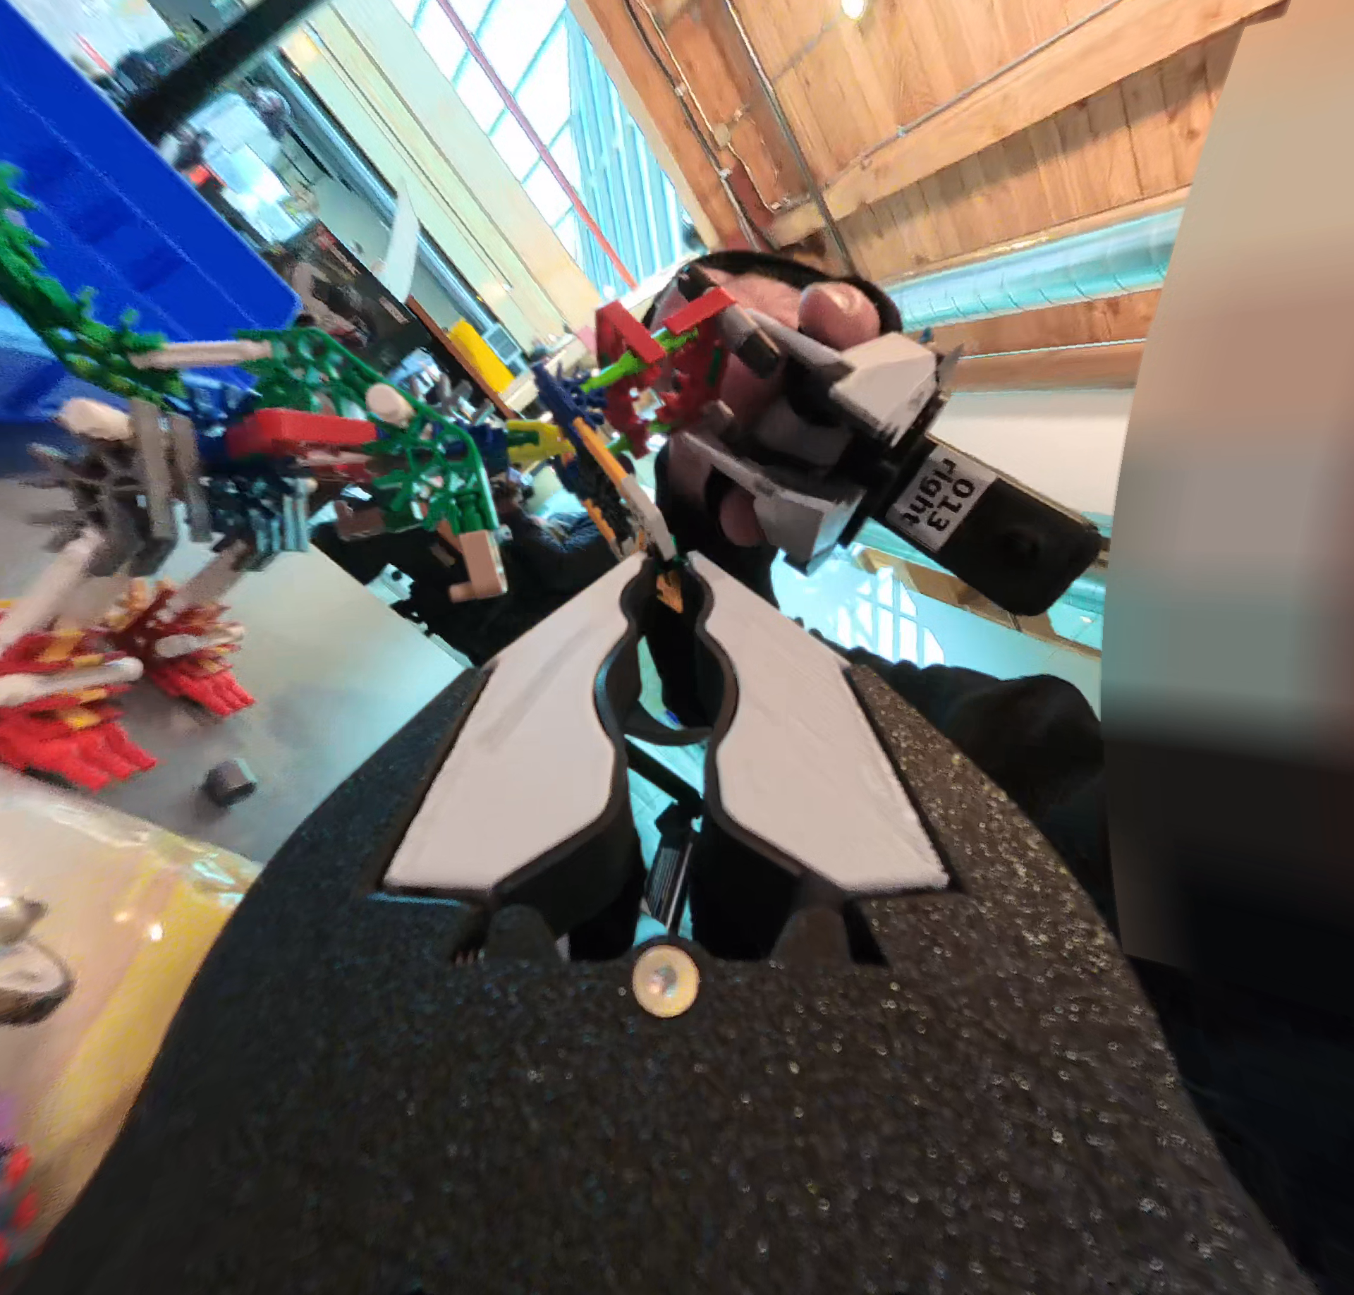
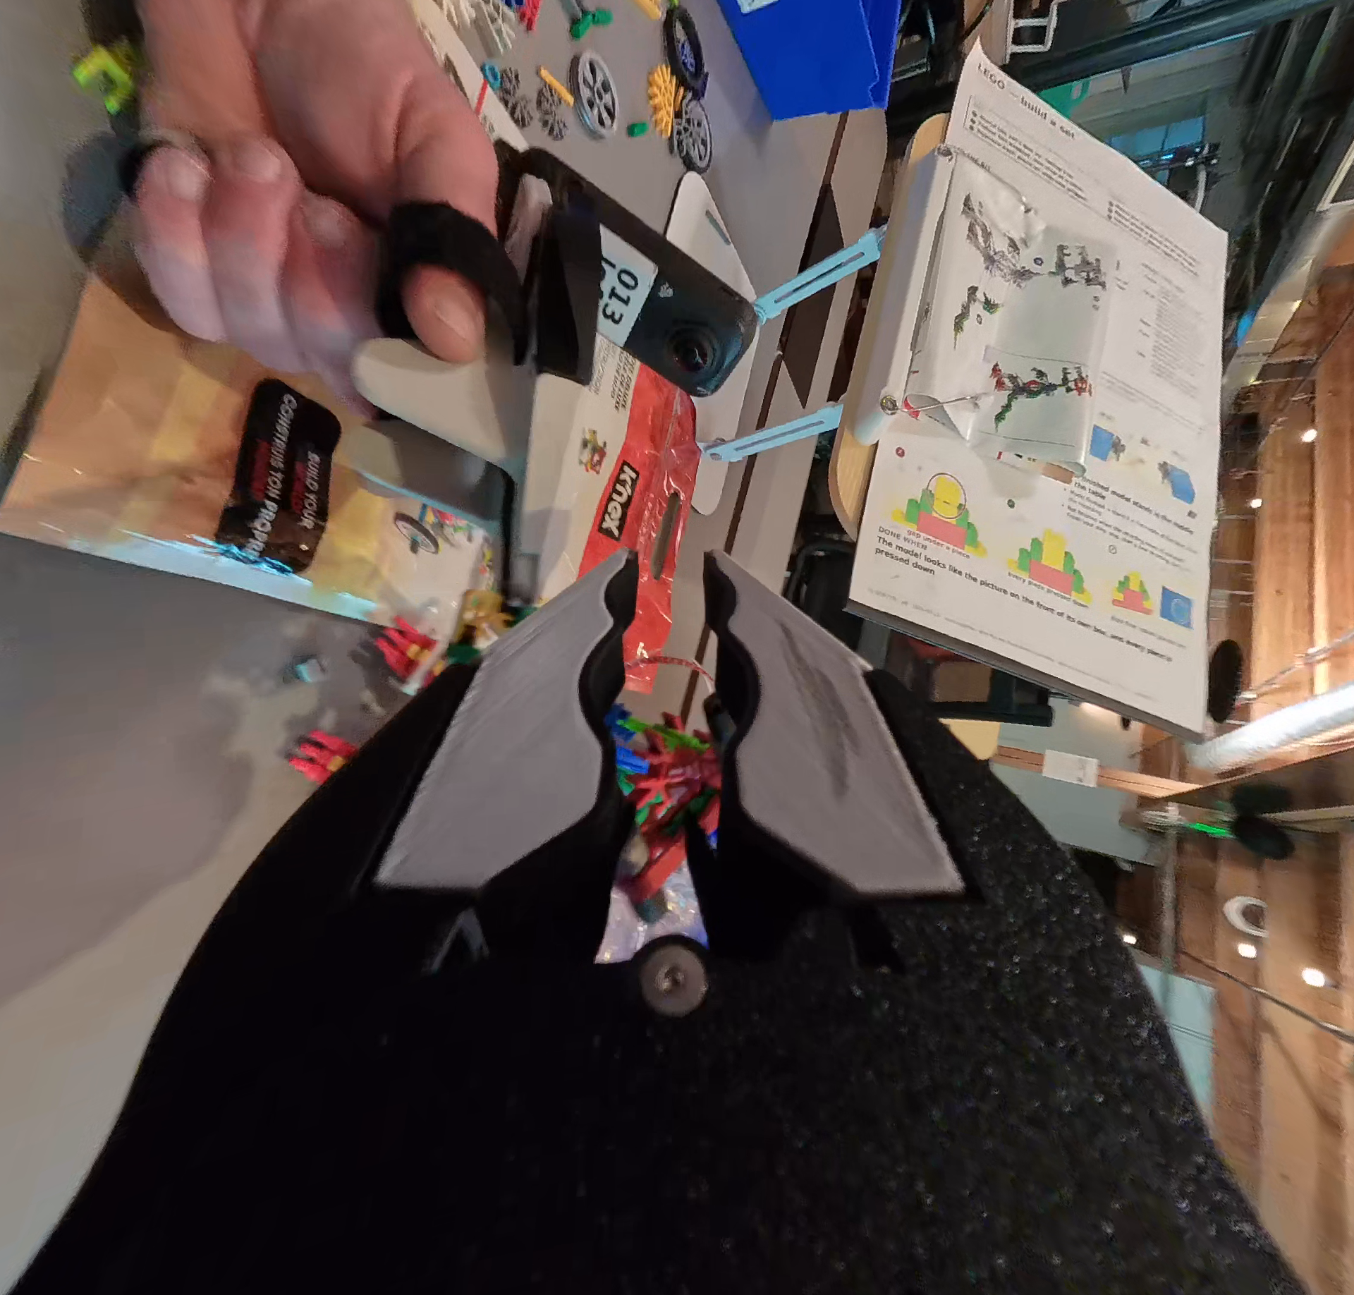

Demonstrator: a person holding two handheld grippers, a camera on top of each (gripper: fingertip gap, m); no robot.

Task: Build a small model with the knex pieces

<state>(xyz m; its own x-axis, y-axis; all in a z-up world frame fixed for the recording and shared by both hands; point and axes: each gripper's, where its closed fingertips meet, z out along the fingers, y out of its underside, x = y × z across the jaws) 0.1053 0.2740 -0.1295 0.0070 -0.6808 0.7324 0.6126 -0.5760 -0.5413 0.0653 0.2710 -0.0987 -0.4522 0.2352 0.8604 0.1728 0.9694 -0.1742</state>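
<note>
- Left gripper: fingers pressed together, tips pinching the near end of a rod.
- Rod is orange, black and white. It runs up and away from the tips to a blue connector, all held in the air above the table.
- Right gripper: fingers closed around a cluster of red and green pieces just beyond the connector. Whether rod and cluster are already joined, I cannot tell.
- In the right wrist view the right gripper has its tips apart, and the cluster sits deep between the fingers.
- Judgement: the pinch is at the very end of the rod, so the rod can pivot. A firm squeeze with the rod in line with the fingers suits this hold.
- Judgement: the cluster is a loose lattice, so it needs an even squeeze or the parts may pop off.
- Pose: the left gripper points up and forward. The right gripper comes in from the right, angled across and facing it.
- Right hand wraps its handle. Left hand grips from above with one finger through a black strap.
- Nearby: a green, red and grey model beside a blue bin.
- Red pieces lie heaped on the table.
- Loose wheels lie farther off, and a printed sheet stands on a stand.
</note>
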